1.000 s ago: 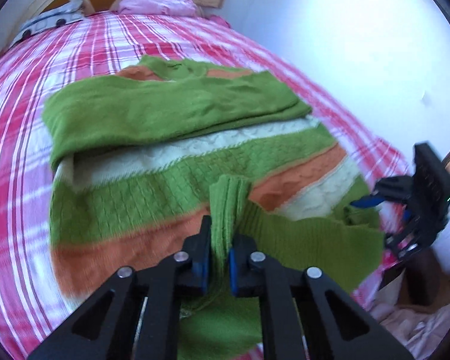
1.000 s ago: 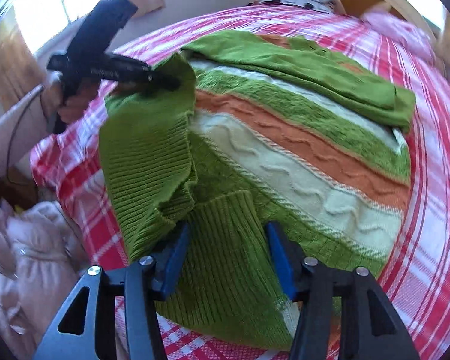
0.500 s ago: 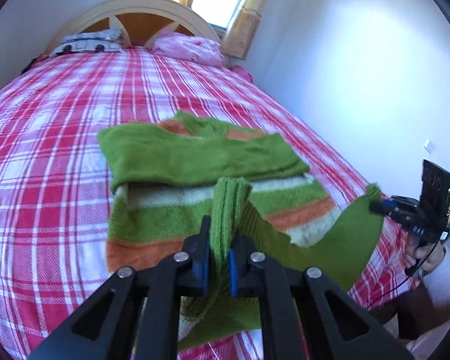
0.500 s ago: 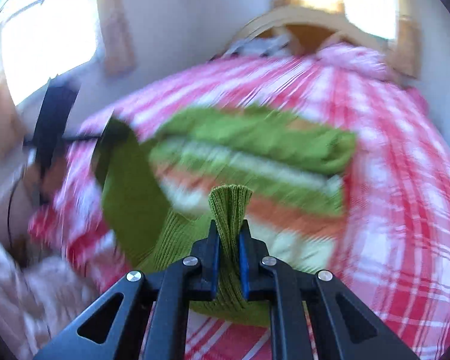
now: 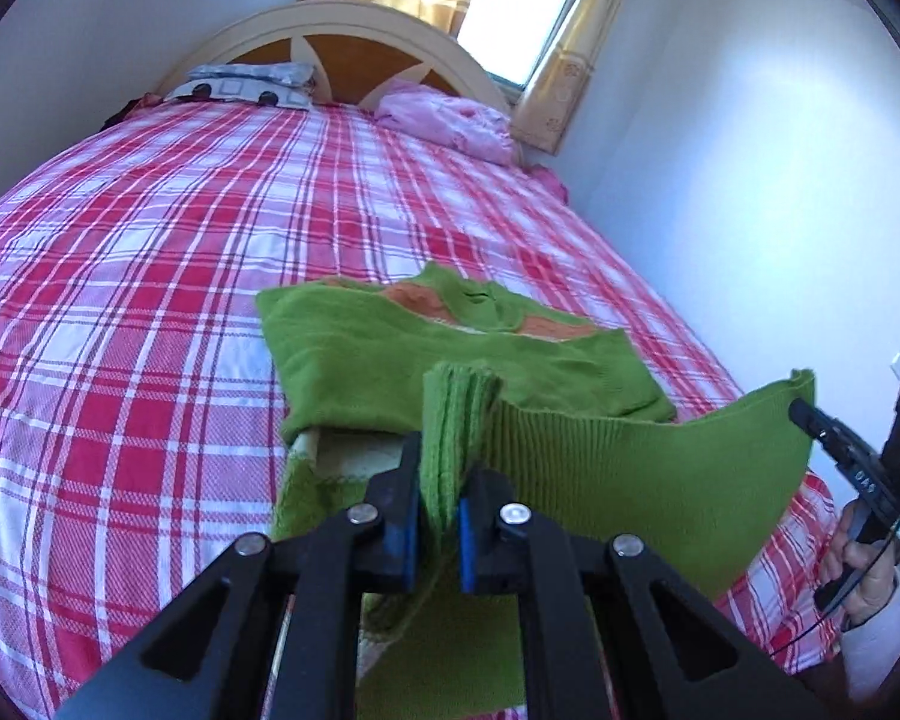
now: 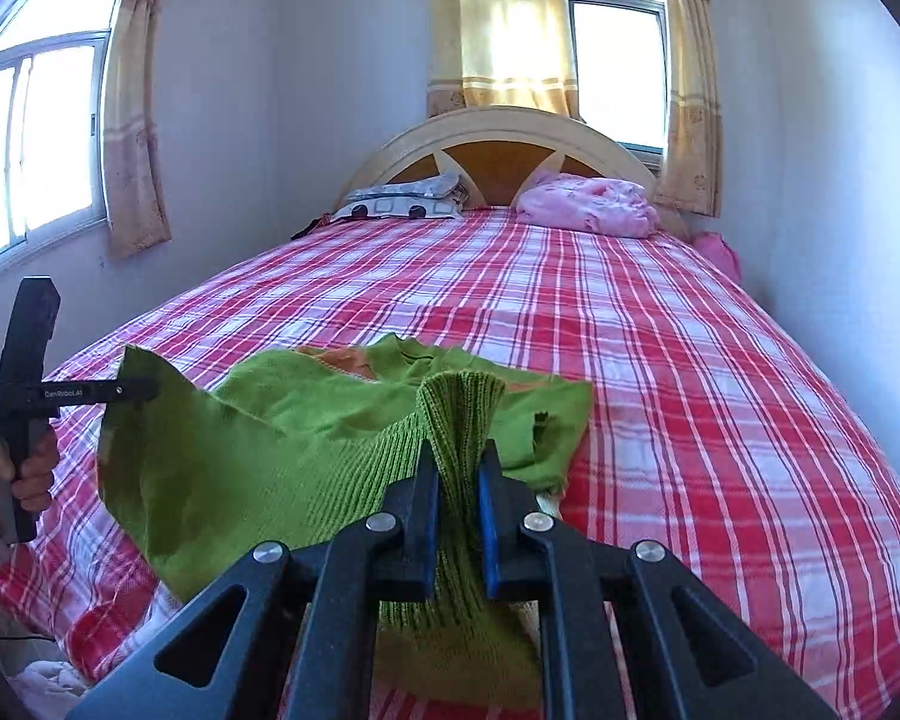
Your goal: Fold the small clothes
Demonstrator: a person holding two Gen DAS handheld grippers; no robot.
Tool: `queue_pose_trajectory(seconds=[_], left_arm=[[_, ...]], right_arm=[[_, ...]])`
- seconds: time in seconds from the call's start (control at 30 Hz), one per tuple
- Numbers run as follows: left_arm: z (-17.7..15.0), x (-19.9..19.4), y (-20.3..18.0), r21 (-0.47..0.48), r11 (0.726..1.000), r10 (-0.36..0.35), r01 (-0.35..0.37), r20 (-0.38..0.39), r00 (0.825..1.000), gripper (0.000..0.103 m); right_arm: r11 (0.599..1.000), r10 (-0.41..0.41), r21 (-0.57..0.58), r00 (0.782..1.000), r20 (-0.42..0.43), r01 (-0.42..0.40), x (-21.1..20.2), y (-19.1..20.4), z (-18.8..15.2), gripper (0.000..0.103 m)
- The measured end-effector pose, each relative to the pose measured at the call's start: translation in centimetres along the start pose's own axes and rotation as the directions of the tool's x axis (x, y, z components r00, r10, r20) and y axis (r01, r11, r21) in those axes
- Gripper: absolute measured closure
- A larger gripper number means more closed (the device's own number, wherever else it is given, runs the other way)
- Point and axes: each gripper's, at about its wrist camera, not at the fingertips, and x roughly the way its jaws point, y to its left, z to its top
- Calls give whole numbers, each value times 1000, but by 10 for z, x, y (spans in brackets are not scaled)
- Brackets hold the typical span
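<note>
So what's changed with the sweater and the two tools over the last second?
The right tool, open around the sweater's ribbed hem a second ago, has shut on it. Both tools have lifted the hem off the bed, so it now hangs stretched between them. The left tool kept its grip throughout. The sleeves stay folded across the sweater's upper part.

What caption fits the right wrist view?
Both grippers, right and left, lift a green sweater's hem above a plaid bed.

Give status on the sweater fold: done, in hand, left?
Done: the green knitted sweater's sleeves lie folded across its chest. In hand: left gripper and right gripper each pinch its ribbed hem, raised off the red plaid bedspread. Left: carry hem toward collar, lay flat.
</note>
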Motion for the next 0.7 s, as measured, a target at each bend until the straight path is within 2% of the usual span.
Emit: queue_pose_trajectory(seconds=[0.2, 0.4, 0.47, 0.6, 0.7], left_arm=[[31, 20, 13, -59, 998, 28, -28, 0, 1000, 93], [72, 55, 20, -74, 996, 49, -49, -2, 999, 94], [88, 68, 22, -56, 995, 86, -85, 19, 996, 94], [115, 94, 31, -89, 992, 95, -91, 45, 994, 94], [126, 119, 32, -62, 990, 122, -123, -12, 992, 94]], right_arm=[[999, -19, -27, 1000, -10, 19, 33, -7, 27, 93], [998, -58, -37, 998, -15, 58, 88, -23, 57, 92], [997, -65, -41, 998, -17, 65, 107, -29, 67, 92], [995, -87, -52, 996, -31, 86, 154, -39, 81, 93], [995, -91, -54, 994, -59, 88, 185, -45, 83, 93]])
